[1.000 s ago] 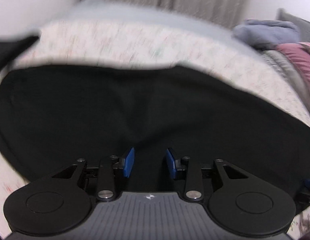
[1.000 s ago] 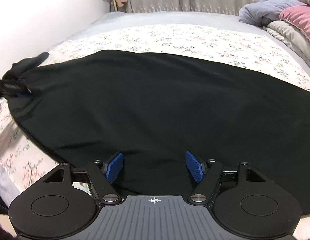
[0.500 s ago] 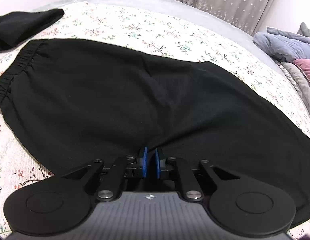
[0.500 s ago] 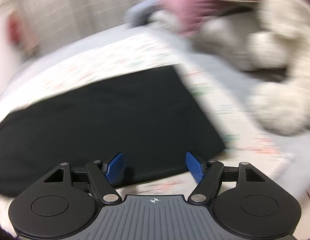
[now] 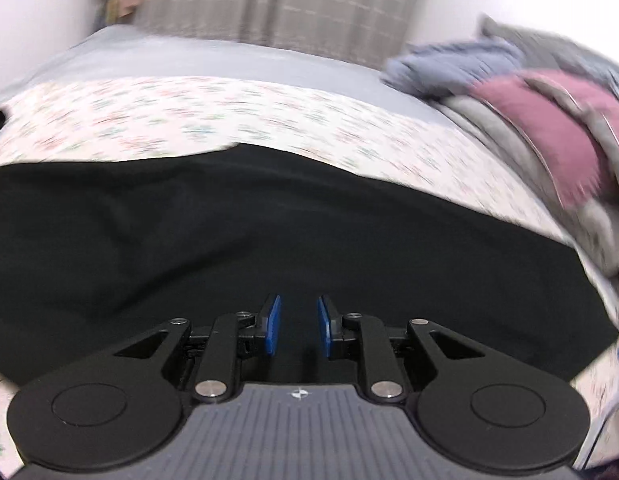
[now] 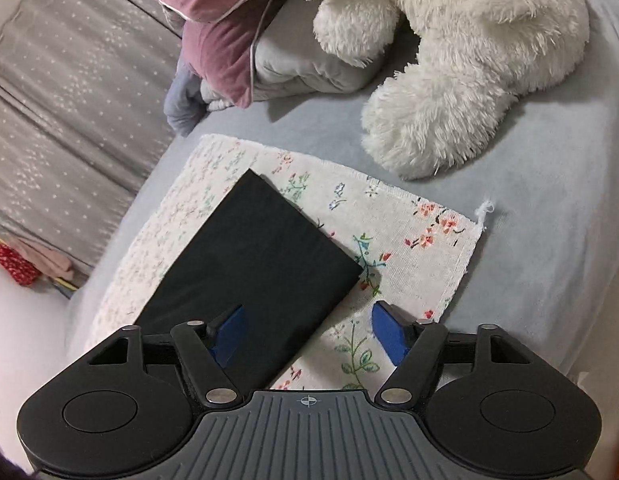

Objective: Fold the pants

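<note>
Black cloth pants (image 5: 269, 248) spread flat on a white floral-printed cloth (image 6: 421, 232) over the grey bed sheet (image 6: 529, 220), with the square leg end (image 6: 253, 256) directly below the right claw (image 6: 309, 332). Right claw wide open and holding nothing: 1 blue pad above the black cloth, the other above the floral print beside the hem corner. Left claw (image 5: 298, 330) low over the middle of the pants, with only a narrow gap between the 2 blue pads. Not possible to tell whether pinching a fold or only hovering above it.

Probably the step in hand: taking the leg end for folding toward the waist. To do it well:
- Lower the right claw until straddling the near hem corner.
- Close on both layers of the leg together, not on the top layer only.
- Avoid catching the floral cloth underneath, loose and thin by the look of it.
- Lift only a little and carry the hem straight along the leg, keeping the edges in line.
- Keep the middle of the pants quiet with the left claw during the carry.

Hard to make out:
- Left wrist view smeared by motion, so no clear creases or seams there.
- Waistband outside both views.
- Number of layers at the hem not readable, black on black.
- White fluffy plush toy (image 6: 469, 60) and pink and grey folded quilts (image 6: 221, 40) lying near the leg end, both cut off by the frame edge. Better to keep clear of them.
</note>
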Demonstrator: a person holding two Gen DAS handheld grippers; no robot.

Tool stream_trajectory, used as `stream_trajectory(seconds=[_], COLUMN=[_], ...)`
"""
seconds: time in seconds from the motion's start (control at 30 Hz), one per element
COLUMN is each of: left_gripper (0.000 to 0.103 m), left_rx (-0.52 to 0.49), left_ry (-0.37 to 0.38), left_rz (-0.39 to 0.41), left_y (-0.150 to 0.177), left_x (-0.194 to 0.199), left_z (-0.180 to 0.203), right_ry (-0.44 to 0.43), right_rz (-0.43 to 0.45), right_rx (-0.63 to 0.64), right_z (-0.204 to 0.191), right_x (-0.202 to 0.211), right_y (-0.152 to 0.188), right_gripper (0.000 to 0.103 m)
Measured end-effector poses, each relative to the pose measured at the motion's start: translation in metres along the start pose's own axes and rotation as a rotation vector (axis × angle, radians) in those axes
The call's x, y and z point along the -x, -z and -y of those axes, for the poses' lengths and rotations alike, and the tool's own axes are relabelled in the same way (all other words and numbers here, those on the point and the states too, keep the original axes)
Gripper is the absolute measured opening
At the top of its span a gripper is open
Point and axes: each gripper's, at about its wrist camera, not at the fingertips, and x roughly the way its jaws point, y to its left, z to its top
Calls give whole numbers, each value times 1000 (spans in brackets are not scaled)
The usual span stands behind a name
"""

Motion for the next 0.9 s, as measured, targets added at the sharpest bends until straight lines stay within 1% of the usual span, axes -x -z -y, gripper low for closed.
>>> stream_trajectory(seconds=[0.07, 0.17, 0.27, 0.33, 0.4, 0.53, 0.6, 0.63, 0.67, 0.7, 0.73, 0.77, 0.8, 0.83, 0.9], left_gripper=[3, 3, 8, 8, 8, 8, 9, 9, 10, 10, 11, 11, 11, 11, 11], left_rx=[-35, -66, -125, -152, -163, -204, -205, -205, -209, -216, -222, -222, -219, -215, -217], left_ry=[16, 51, 71, 83, 92, 103, 92, 81, 73, 67, 64, 66, 68, 68, 68], left_rz=[-22, -34, -16, -33, -48, -37, -54, -58, -54, -50, -47, -46, -46, -46, -45], left_y=[5, 9, 12, 13, 14, 15, 18, 19, 23, 25, 25, 24, 24, 25, 26], left_x=[-8, -15, -19, -30, -36, -38, -45, -49, -46, -44, -42, -40, -40, -40, -39], left_z=[15, 33, 50, 57, 62, 79, 83, 84, 82, 84, 85, 85, 85, 85, 85], right_ry=[8, -4, -26, -38, -49, -77, -86, -86, -80, -71, -58, -43, -31, -24, -17], right_rz=[11, 20, 29, 37, 43, 44, 49, 54, 62, 71, 79, 88, 96, 100, 105], right_rx=[-11, -3, -38, -61, -57, -61, -59, -54, -48, -37, -32, -26, -20, -11, 8], right_z=[-3, -8, -3, 0, -2, -1, 0, 1, 0, 1, 0, 0, -1, -2, -5], right_x=[-7, -10, -14, -17, -16, -10, -12, -13, -13, -14, -15, -17, -19, -21, -23], right_y=[1, 4, 4, 4, 7, 13, 14, 15, 16, 17, 17, 17, 18, 19, 18], right_gripper=[65, 65, 65, 65, 65, 65, 64, 62, 57, 49, 44, 35, 28, 26, 19])
